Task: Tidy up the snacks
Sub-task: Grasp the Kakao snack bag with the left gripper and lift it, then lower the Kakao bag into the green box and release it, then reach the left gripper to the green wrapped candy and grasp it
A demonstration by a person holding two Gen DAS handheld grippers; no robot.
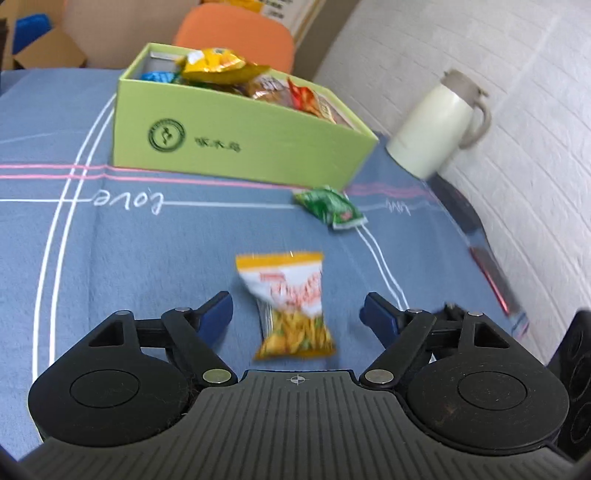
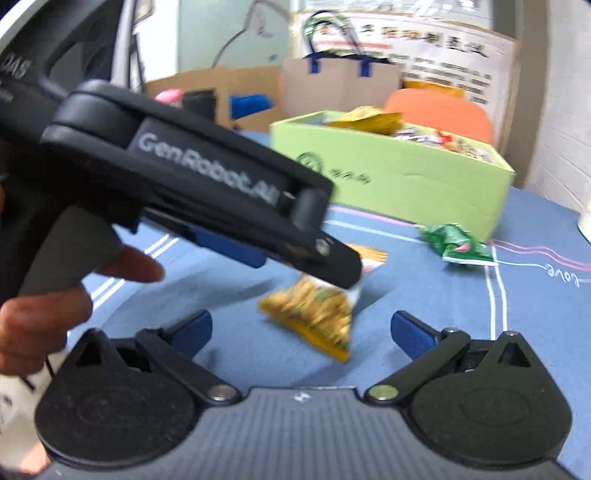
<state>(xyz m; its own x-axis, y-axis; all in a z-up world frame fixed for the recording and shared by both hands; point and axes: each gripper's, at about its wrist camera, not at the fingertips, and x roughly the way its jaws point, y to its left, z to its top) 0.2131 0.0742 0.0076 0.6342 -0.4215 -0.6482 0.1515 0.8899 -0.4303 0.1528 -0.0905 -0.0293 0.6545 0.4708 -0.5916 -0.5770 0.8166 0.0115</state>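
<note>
A yellow snack packet (image 1: 291, 306) lies on the blue cloth between the fingers of my left gripper (image 1: 297, 314), which is open with a gap on each side of the packet. In the right wrist view the left gripper (image 2: 332, 266) reaches in from the left over the same packet (image 2: 314, 314). My right gripper (image 2: 301, 328) is open just short of the packet, with nothing between its pads. A green packet (image 1: 330, 206) (image 2: 458, 245) lies near the corner of the green box (image 1: 236, 136) (image 2: 388, 173), which is heaped with snacks.
A white jug (image 1: 436, 125) stands to the right of the box, by the white wall. A hand (image 2: 37, 314) holds the left gripper's handle. An orange chair back (image 1: 236, 33), cardboard boxes and a paper bag (image 2: 340, 85) stand behind the table.
</note>
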